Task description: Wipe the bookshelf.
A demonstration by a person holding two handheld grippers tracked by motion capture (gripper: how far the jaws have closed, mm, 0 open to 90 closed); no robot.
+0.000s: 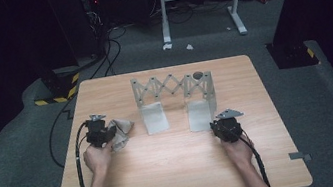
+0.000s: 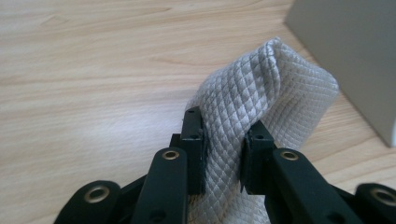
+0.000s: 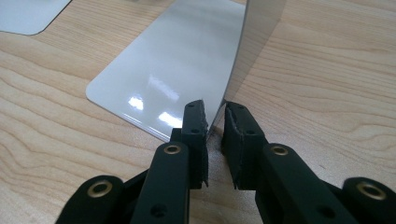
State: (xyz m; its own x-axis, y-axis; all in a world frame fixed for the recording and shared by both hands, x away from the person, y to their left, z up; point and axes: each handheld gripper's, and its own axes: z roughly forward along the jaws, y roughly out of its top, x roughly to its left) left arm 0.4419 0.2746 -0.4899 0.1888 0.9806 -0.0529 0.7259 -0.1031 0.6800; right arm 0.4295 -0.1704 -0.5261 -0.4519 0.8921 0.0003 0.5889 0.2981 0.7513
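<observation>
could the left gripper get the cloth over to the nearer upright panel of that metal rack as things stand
Probably yes. The left gripper is shut on the grey cloth, and bare table lies between it and the rack. The right gripper grips the far panel, out of the way.

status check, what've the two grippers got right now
Left gripper shut on grey quilted cloth. Right gripper jaws pinching upright panel edge of metal rack. Nothing in the way on the table.

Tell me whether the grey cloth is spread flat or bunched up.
Bunched up: the grey cloth rises in a folded hump, pinched between the left gripper jaws, above the table.
</observation>
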